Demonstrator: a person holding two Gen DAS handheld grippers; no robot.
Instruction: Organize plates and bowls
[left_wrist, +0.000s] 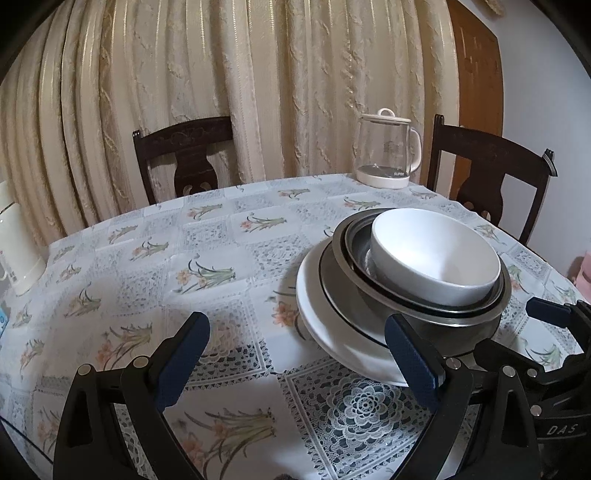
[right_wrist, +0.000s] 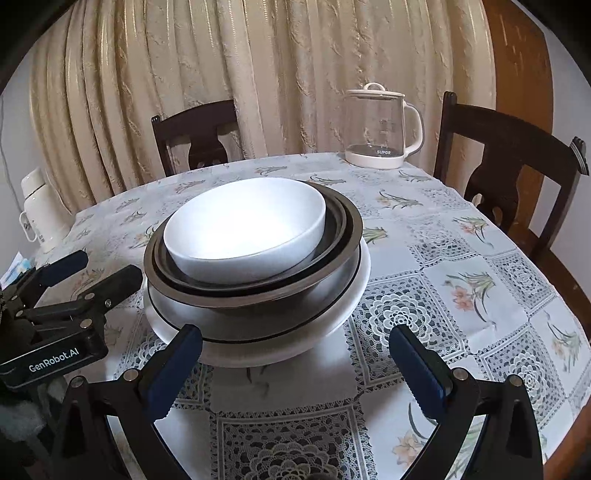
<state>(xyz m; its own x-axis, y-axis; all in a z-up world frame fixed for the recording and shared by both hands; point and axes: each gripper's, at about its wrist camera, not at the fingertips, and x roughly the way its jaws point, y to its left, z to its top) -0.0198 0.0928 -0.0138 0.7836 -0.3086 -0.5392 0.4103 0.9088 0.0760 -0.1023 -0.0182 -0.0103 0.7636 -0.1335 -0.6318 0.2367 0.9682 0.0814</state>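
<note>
the white bowl (right_wrist: 245, 230) sits on top of the stack, nested inside two dark-rimmed metal bowls (right_wrist: 255, 291), and these rest on a white plate (right_wrist: 258, 350) with a thin dark ring. the whole stack stands on the table (right_wrist: 461, 258), a little toward the near side of its middle.

the stack lies straight ahead of the right gripper (right_wrist: 295, 363), whose jaws stand wide with nothing between them, the plate's near rim just beyond the fingertips. being round, the stack has no long axis, so any approach line is as good as another. from the left gripper (left_wrist: 297, 354) it lies ahead and off to the right; that gripper is wide and empty too, its right finger (left_wrist: 412, 363) overlapping the plate rim in the picture, though whether they touch cannot be told. the right gripper looks better lined up for a next move; the left sits just beside the stack.

the table wears a cloth printed with flowers and lace squares. a glass kettle (right_wrist: 380, 127) stands at the far edge, a white flask (right_wrist: 38, 210) at the left. two dark wooden chairs (right_wrist: 513, 166) and a cream curtain (right_wrist: 258, 74) stand behind.
</note>
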